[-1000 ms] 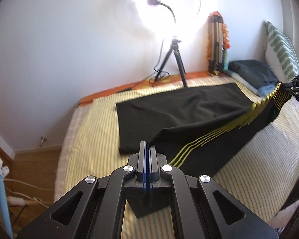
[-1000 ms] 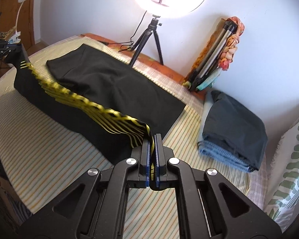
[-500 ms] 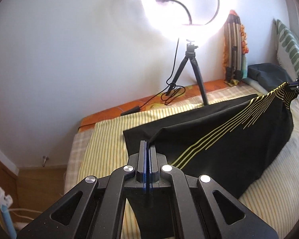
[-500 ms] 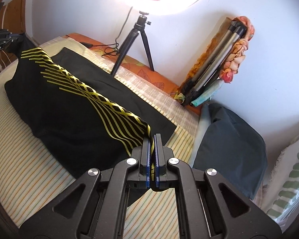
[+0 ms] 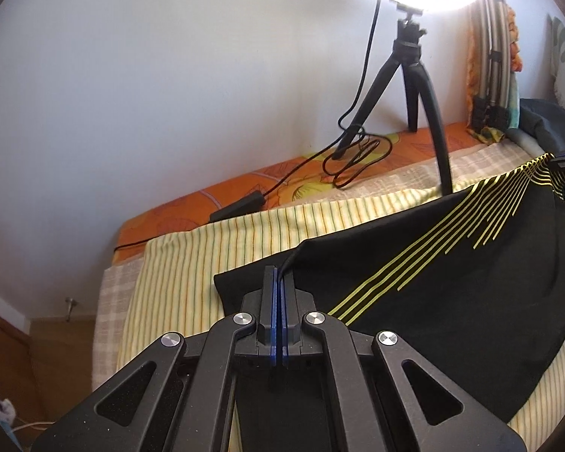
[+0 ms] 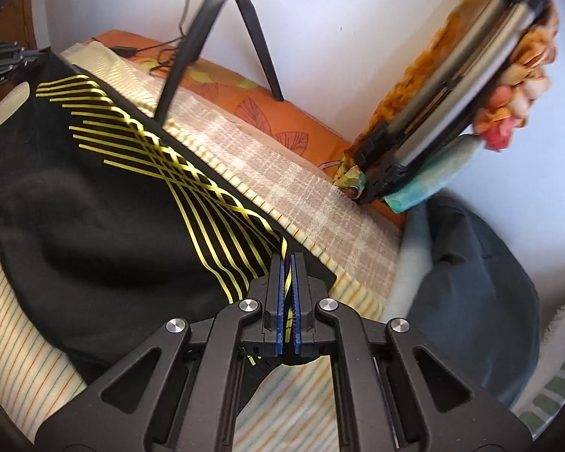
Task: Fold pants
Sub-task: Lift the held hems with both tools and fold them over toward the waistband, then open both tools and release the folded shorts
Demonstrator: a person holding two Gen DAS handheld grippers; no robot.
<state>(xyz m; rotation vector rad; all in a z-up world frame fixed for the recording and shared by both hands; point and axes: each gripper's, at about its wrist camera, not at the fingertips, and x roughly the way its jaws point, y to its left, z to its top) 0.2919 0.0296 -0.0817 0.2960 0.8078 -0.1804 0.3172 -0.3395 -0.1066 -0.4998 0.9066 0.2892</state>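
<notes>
The black pants (image 5: 452, 282) with yellow stripes are being held over the bed (image 5: 192, 263), spread between the two tools, and their lower part is resting on the striped sheet. The left gripper (image 5: 281, 282) is closed on one corner of the cloth, and the right gripper (image 6: 287, 263) is closed on the other corner, where the yellow stripes are running into the jaws. The held edge is being kept stretched from one gripper to the other, so the long axis of the fold is lying roughly parallel to the far edge of the bed, the one along the wall. This edge is hanging near that far edge, just in front of the leg of the black tripod (image 5: 425, 86) which is standing there. In the left view a lower layer of the pants is showing beside the gripper, toward the left edge of the bed. It is judged that the carried edge is to be laid down on this lower layer, with both corners lowered together so that the edges are matching. The stack of folded clothes (image 6: 471, 282) is lying beyond the right gripper, apart from the pants.
</notes>
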